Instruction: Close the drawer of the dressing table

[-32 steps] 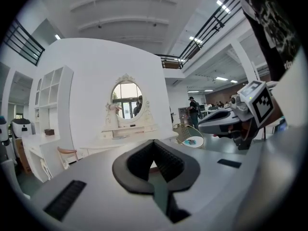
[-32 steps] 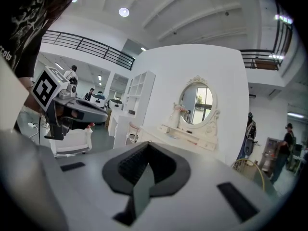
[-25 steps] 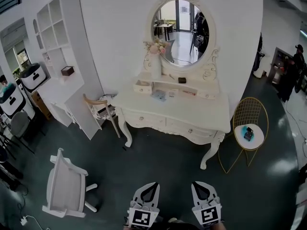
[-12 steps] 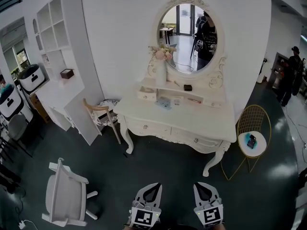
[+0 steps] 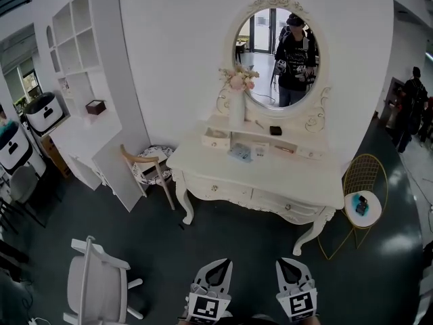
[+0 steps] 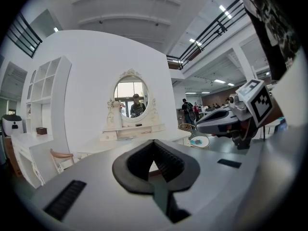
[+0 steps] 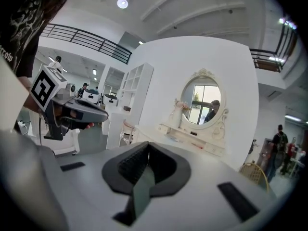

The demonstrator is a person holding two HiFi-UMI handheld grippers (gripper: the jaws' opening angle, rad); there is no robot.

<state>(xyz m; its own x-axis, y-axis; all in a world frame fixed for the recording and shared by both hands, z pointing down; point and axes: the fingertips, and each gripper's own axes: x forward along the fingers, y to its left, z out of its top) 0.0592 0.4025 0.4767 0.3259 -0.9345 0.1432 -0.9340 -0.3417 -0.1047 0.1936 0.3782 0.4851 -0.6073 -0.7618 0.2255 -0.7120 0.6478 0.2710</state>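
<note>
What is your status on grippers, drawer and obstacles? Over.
Grippers: left gripper and right gripper shut, empty, short of the dressing table. Small upper-left drawer pulled out. To the left, wooden chair and white chair, not in the path.

wall (image 5: 176,46): white | floor (image 5: 243,242): dark, glossy | shelf unit (image 5: 108,59) — white, w/ open cubbies | wire chair (image 5: 364,173) — gold

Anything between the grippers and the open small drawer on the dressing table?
Nothing visible. Only bare floor separates the left gripper and right gripper from the dressing table and its open drawer. The white chair stands off left, the gold side table off right.
</note>
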